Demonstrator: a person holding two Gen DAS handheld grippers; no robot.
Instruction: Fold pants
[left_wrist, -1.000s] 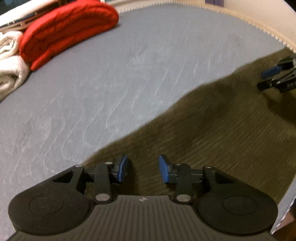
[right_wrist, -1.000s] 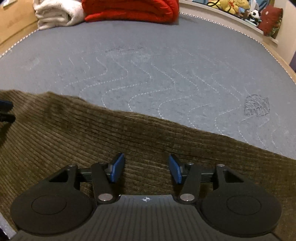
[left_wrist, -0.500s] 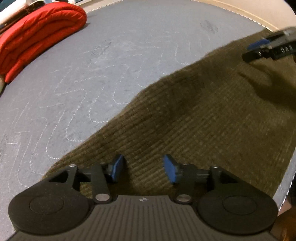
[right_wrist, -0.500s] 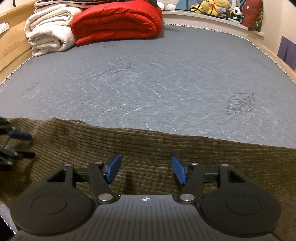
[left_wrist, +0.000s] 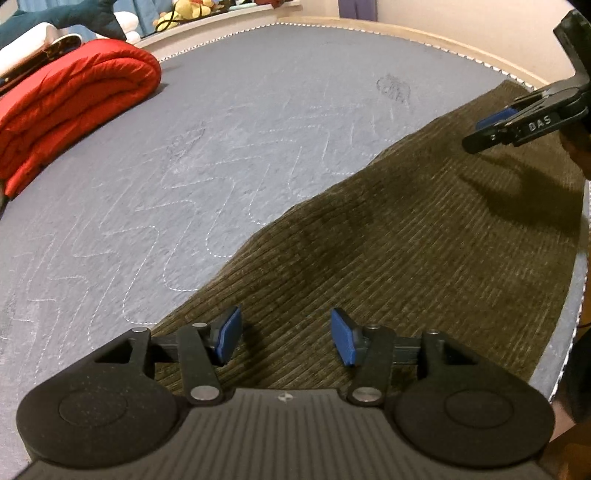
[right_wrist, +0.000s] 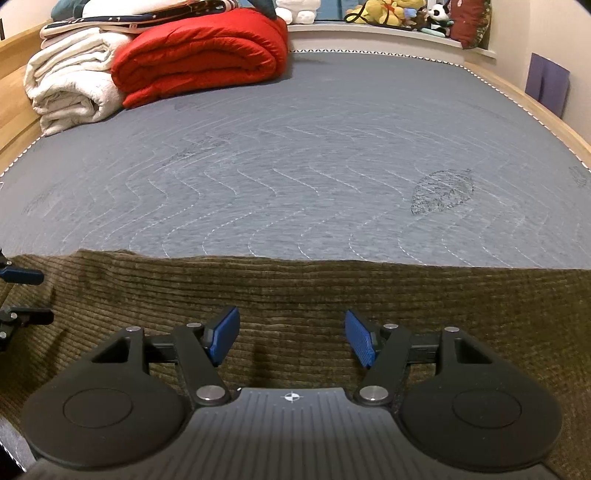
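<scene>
White towels (right_wrist: 70, 85) and red quilt (right_wrist: 199, 55) sit at mattress (right_wrist: 314, 147) far-left corner. Brown pants (right_wrist: 295, 295) lie flat along mattress near edge. Left gripper (left_wrist: 284, 338) over pants, jaws just opening, half-wide, nothing between. Right gripper (right_wrist: 291, 339) over pants, jaws half-wide, empty.

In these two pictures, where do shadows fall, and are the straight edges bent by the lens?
Left wrist view: the right tongs throw a dark shadow on the brown pants; the bed edge curves strongly. Right wrist view: faint shadows under the tongs; same bending, picture sharp.
</scene>
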